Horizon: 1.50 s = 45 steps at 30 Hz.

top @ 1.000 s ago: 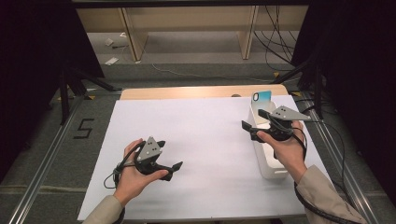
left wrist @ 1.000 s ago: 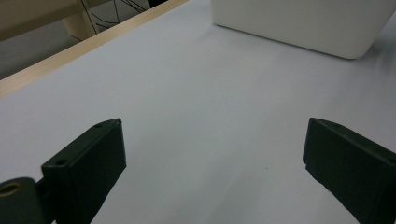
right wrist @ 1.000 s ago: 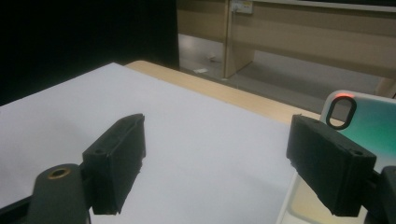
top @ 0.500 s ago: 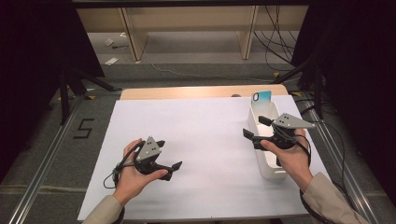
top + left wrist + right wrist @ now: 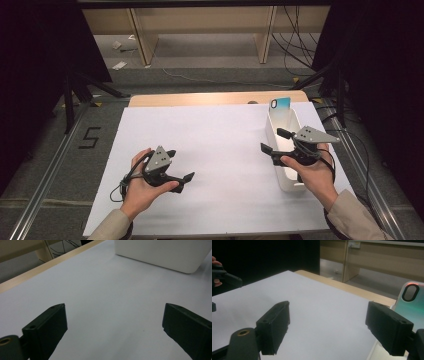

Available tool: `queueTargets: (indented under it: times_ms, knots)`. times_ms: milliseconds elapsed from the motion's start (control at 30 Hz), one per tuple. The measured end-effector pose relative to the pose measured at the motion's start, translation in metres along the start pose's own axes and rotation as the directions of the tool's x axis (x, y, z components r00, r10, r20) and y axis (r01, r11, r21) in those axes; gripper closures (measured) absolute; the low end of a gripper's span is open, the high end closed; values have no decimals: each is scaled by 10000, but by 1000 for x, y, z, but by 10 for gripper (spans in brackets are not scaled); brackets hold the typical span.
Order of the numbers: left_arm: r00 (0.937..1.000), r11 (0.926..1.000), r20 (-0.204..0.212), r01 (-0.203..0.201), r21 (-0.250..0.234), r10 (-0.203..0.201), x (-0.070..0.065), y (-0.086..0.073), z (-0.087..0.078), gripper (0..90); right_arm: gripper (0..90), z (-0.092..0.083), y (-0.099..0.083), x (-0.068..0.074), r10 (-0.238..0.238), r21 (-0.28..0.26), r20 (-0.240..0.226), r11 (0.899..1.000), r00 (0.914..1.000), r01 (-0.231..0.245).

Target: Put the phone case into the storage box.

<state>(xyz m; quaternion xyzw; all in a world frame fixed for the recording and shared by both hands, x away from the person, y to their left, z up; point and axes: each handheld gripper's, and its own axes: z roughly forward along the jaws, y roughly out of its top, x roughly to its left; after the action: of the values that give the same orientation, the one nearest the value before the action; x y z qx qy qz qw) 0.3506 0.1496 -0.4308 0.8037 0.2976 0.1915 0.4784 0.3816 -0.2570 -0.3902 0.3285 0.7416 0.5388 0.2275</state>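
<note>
The right gripper (image 5: 276, 141) hovers over the white bin (image 5: 288, 180), jaws wide apart and empty; the phone case (image 5: 280, 104) stands at the bin's far end, beyond the fingers. The left gripper (image 5: 179, 165), also spread open, holds nothing over the white table (image 5: 215, 135)

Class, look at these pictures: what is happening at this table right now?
A person holds a two-jaw gripper in each hand over a white table. The right gripper hovers with open jaws above a narrow white bin, where a blue-green phone case leans at the far end. The left gripper rests open and empty near the table's front.
</note>
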Motion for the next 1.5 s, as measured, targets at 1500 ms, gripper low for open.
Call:
queueTargets:
  times_ms: [1500]
  knots:
    - [10000, 10000, 50, 48, -21, -48, 0, 0, 0, 50, 187, -13, -14, 7, -419, 108, -408, 9990, 9983, 423]
